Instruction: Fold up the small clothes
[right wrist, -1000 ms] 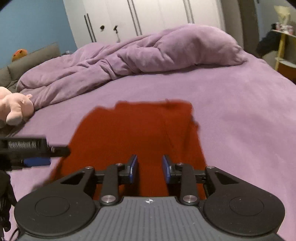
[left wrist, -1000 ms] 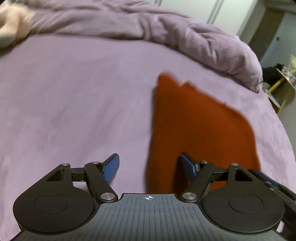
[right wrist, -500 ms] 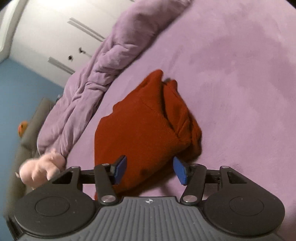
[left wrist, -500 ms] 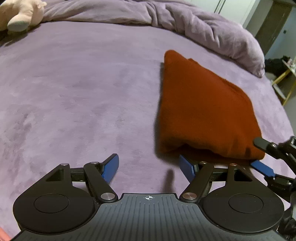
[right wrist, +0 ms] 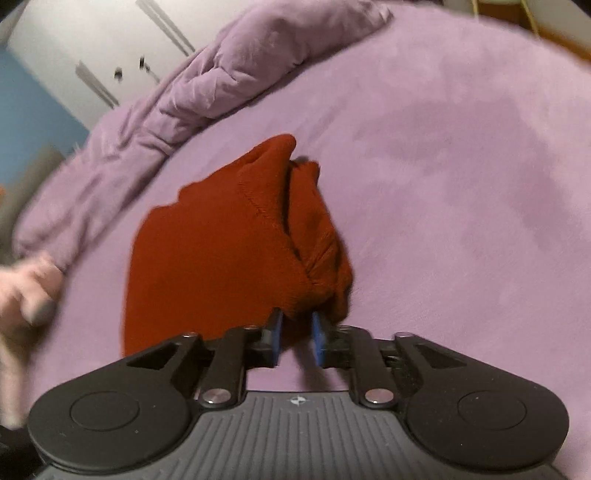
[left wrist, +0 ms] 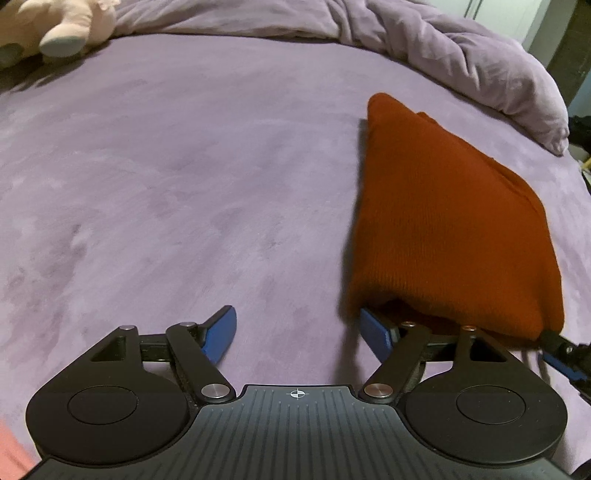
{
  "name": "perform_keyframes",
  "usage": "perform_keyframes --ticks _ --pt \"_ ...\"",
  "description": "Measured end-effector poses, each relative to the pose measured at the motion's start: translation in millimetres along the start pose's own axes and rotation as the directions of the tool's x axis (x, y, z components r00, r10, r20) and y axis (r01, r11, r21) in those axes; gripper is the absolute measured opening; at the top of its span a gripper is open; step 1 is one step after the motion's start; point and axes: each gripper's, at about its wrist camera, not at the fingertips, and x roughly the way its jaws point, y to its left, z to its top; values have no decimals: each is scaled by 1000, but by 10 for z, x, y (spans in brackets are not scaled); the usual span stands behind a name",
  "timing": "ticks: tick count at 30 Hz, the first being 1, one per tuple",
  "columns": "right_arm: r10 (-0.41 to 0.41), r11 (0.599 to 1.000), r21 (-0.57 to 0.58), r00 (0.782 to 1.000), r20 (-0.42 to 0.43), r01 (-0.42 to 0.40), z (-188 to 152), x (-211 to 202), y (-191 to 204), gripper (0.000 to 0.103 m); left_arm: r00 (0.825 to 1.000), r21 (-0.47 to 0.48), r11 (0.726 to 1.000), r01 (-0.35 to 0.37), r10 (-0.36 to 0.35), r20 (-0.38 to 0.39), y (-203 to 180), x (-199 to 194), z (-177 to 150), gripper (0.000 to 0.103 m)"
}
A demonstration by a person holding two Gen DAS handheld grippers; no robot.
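**Inspector A:** Right wrist view: the rust-red knit garment (right wrist: 221,251) lies folded on the purple bedsheet (right wrist: 461,166), well clear of the bunched duvet (right wrist: 207,85). The right gripper (right wrist: 297,338) has just been closing; its blue fingers (right wrist: 275,332) stand narrow at the garment's near corner, with cloth at their tips. Whether the pads actually press it, I cannot tell.

**Inspector B:** Left wrist view: the left gripper (left wrist: 295,332) is spread wide over bare sheet, holding nothing. Its right-hand finger lies just beside the garment's near edge.

**Inspector A:** Handling?

**Inspector B:** Judged soft, light and limp, with thick layers. It should sag and slide open if lifted by one corner. Best taken at the stacked near edge, all layers pinched together.

**Inspector A:** Containers?

**Inspector B:** None in view. A plush toy (left wrist: 62,22) rests far off.
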Motion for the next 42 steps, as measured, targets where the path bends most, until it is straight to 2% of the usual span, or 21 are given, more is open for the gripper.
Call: perform_keyframes --ticks 1,3,4,5,7,10,14,19,22,28,36,42 --pt "-38 999 -38 999 -3 38 -3 -43 44 25 1000 7 1000 -2 1 3 -5 -53 -15 78" --pt "-49 994 -101 999 -12 47 -82 -161 83 41 1000 30 1000 8 -8 7 -20 -163 -55 83" --pt "-43 992 -118 999 -17 41 -142 -261 72 65 1000 41 999 12 -12 7 -28 -213 -79 84" --pt "-42 989 -142 999 -23 38 -239 -344 86 82 1000 54 998 16 -16 9 -34 -259 -107 87" --pt "-53 979 -199 998 -27 47 -387 -455 100 85 1000 88 996 12 -15 27 -55 -363 -175 88" --pt "-87 963 -259 995 -47 72 -520 -598 185 98 998 138 990 -23 14 67 -109 -508 -244 91" --pt "-54 955 -291 998 -12 48 -470 -814 365 99 990 191 979 -66 41 133 -177 -684 -261 96" --pt "-134 939 -323 990 -30 118 -343 -786 635 99 987 199 977 -71 41 152 -151 -810 -177 97" --pt "-175 935 -321 983 -54 148 -299 -749 707 99 989 204 976 -82 55 135 -142 -824 -146 97" --pt "-248 926 -306 968 -48 222 -272 -749 771 99 990 219 969 -111 89 106 -193 -785 -155 97" --pt "-296 903 -331 955 -16 274 -274 -801 820 99 991 232 967 -105 82 106 -220 -842 -206 97" --pt "-290 898 -346 957 -5 270 -280 -836 847 99 992 236 966 -100 77 103 -223 -870 -219 97"
